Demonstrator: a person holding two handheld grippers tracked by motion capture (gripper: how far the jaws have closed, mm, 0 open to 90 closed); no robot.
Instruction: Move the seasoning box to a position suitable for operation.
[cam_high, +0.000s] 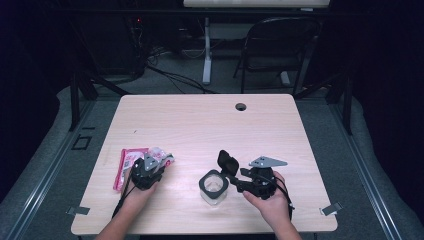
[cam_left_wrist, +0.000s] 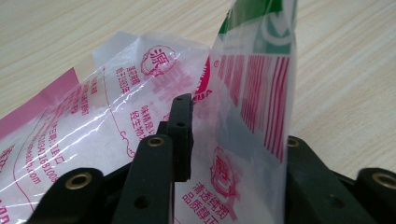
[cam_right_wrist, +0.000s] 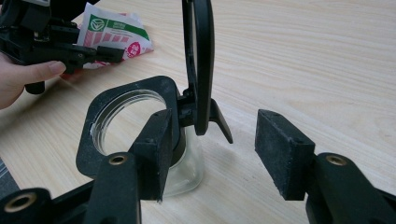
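Observation:
My left gripper (cam_high: 151, 162) sits at the table's front left over two plastic pouches. A clear pouch with red stripes and a green mark (cam_left_wrist: 257, 88) stands upright between its jaws, which press on its powder-filled body. A pink-edged pouch (cam_left_wrist: 70, 126) lies flat beside and under it (cam_high: 127, 167). Front centre stands a clear jar (cam_high: 214, 187) with a black collar and a flip lid (cam_high: 227, 161) raised upright. My right gripper (cam_right_wrist: 219, 154) is open at the jar's right side, one jaw against the collar (cam_right_wrist: 126, 116) and the lid's hinge tab between the jaws.
The wooden table (cam_high: 200, 125) has a cable hole (cam_high: 241, 106) near its far edge. Metal clips sit at the front corners (cam_high: 80, 210) (cam_high: 331, 209). A folding chair (cam_high: 280, 40) and cables stand on the floor beyond the table.

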